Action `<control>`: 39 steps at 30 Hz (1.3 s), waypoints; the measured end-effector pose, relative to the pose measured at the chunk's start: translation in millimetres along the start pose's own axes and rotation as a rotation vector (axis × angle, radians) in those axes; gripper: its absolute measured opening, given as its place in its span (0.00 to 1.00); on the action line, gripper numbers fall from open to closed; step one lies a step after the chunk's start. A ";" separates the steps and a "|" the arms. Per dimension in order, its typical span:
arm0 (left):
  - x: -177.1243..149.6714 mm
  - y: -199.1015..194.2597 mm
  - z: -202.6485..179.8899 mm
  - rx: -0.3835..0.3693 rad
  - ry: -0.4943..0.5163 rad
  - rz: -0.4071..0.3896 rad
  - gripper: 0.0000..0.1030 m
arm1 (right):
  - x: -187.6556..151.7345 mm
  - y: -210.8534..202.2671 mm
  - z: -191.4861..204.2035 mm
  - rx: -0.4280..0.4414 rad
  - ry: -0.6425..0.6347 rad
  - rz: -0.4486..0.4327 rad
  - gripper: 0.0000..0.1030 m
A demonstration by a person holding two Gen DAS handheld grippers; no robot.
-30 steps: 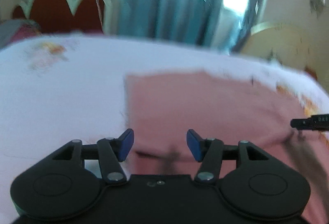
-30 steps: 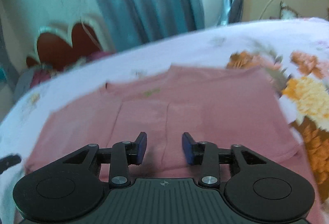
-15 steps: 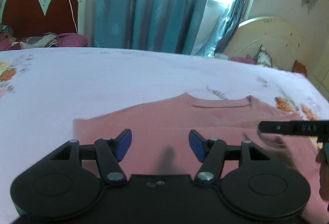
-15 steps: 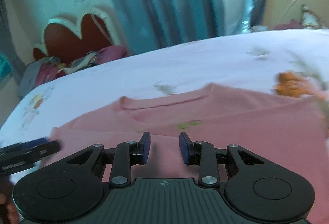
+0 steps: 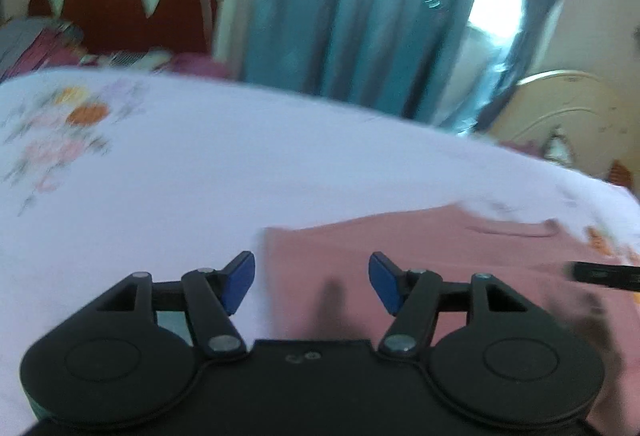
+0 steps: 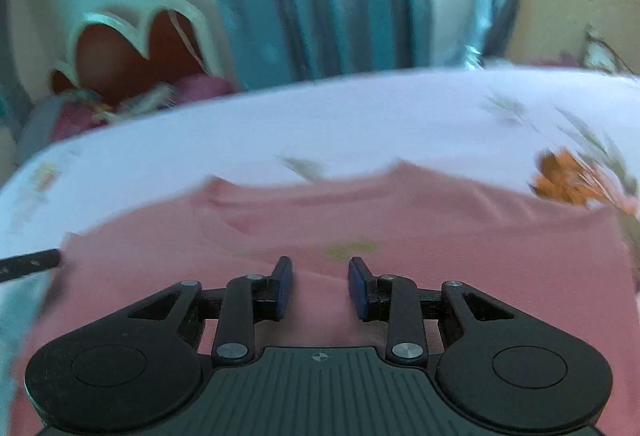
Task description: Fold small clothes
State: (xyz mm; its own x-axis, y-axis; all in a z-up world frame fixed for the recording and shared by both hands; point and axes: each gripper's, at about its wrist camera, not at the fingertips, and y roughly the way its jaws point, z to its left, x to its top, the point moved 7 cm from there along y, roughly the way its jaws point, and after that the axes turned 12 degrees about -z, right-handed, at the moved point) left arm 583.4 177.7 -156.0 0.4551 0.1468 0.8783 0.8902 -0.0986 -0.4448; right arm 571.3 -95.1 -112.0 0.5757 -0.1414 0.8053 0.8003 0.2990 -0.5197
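A small pink shirt (image 5: 460, 248) lies flat on the white floral bedsheet (image 5: 160, 172), its neckline at the far side. My left gripper (image 5: 312, 282) is open and empty, over the shirt's left edge. My right gripper (image 6: 319, 286) is open and empty, low over the middle of the shirt (image 6: 440, 248), near a small green print (image 6: 352, 248). A finger of the right gripper shows at the right edge of the left wrist view (image 5: 604, 275). A finger of the left gripper shows at the left edge of the right wrist view (image 6: 32, 263).
A red scalloped headboard (image 5: 132, 4) with pillows stands at the far left. Blue curtains (image 5: 360, 4) hang behind the bed. A cream headboard (image 5: 568, 116) stands at the far right. Orange flower prints (image 6: 568, 184) mark the sheet right of the shirt.
The left gripper has swung left, so the shirt's left edge now sits between its fingers. The right gripper has opened a little wider and dropped closer to the shirt.
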 end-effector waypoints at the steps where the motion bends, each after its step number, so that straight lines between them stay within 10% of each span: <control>1: -1.4 -4.8 -17.3 -0.028 0.034 -0.005 0.63 | -3.3 1.0 15.0 0.031 -0.022 0.010 0.31; 8: -57.0 -24.0 -50.6 -0.089 0.116 0.078 0.64 | -44.0 -14.1 40.3 0.114 -0.160 0.089 0.31; 12: -73.8 -59.4 -21.4 -0.071 0.102 0.061 0.63 | -49.9 -47.1 -25.8 -0.140 -0.210 0.029 0.31; 16: -67.1 -74.6 -38.3 -0.053 0.094 0.042 0.63 | -50.2 -68.6 -53.7 -0.163 -0.067 0.004 0.31; 24: -78.1 -77.0 -108.3 -0.146 0.198 0.030 0.67 | -73.6 -78.3 38.0 0.071 -0.136 0.028 0.31; 39: -91.8 -96.6 -40.8 -0.003 0.202 0.070 0.67 | -60.5 -92.6 -72.6 -0.133 0.024 0.054 0.17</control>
State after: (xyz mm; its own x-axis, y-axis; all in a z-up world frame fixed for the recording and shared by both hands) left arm 454.8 133.6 -186.5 0.5018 -0.0603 0.8629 0.8565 -0.1043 -0.5054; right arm 474.6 -182.7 -133.3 0.6208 -0.1514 0.7692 0.7825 0.1790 -0.5963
